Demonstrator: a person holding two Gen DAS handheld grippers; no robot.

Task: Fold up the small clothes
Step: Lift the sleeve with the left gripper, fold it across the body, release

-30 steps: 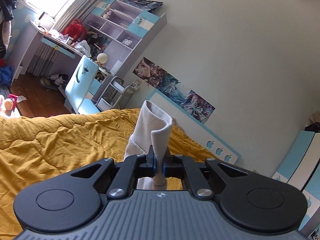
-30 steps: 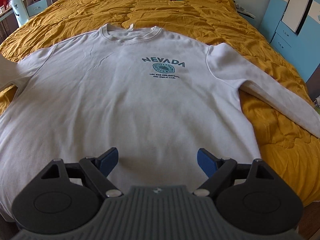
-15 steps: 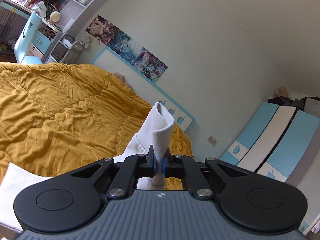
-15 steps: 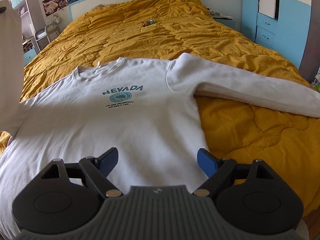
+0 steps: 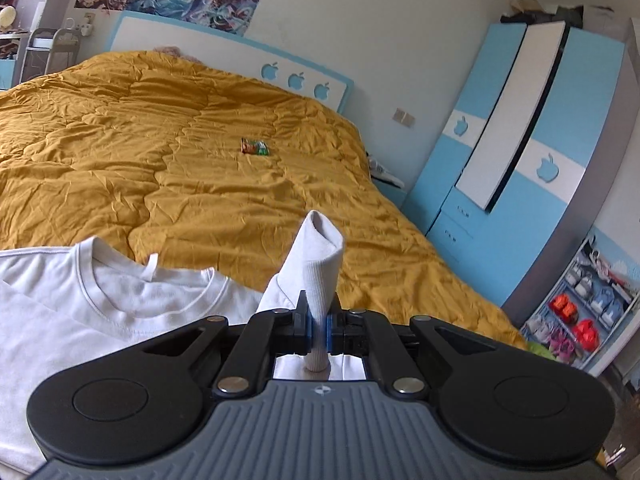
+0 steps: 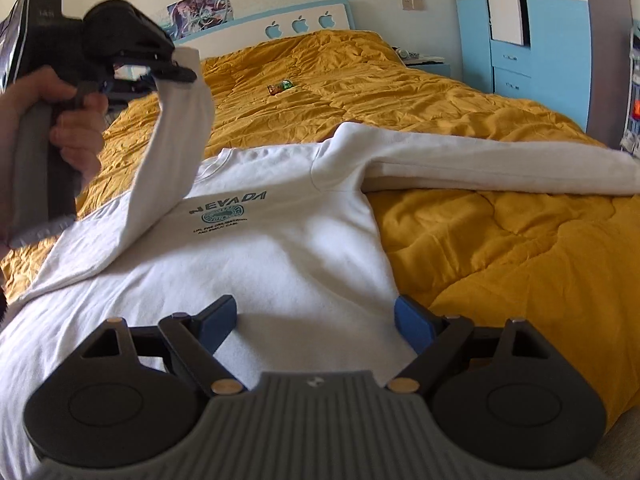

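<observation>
A white sweatshirt [image 6: 280, 248] with teal "NEVADA" print lies face up on the yellow bed cover [image 6: 500, 248]. My left gripper [image 5: 318, 330] is shut on the cuff of the left sleeve [image 5: 320, 256] and holds it lifted above the sweatshirt's chest. In the right wrist view the left gripper [image 6: 160, 76] hangs over the collar side with the sleeve [image 6: 172, 176] draped down from it. My right gripper [image 6: 316, 320] is open and empty just above the sweatshirt's lower body. The other sleeve [image 6: 500, 168] lies stretched out to the right.
A small colourful packet [image 5: 255, 147] lies further up the bed. A blue and white headboard [image 5: 224, 52] stands at the far end. A blue wardrobe [image 5: 520, 152] and a shoe rack [image 5: 576, 312] stand to the right of the bed.
My left gripper has swung the held sleeve in from the left over the sweatshirt's chest. The right gripper has stayed open and has shifted a little to the right.
</observation>
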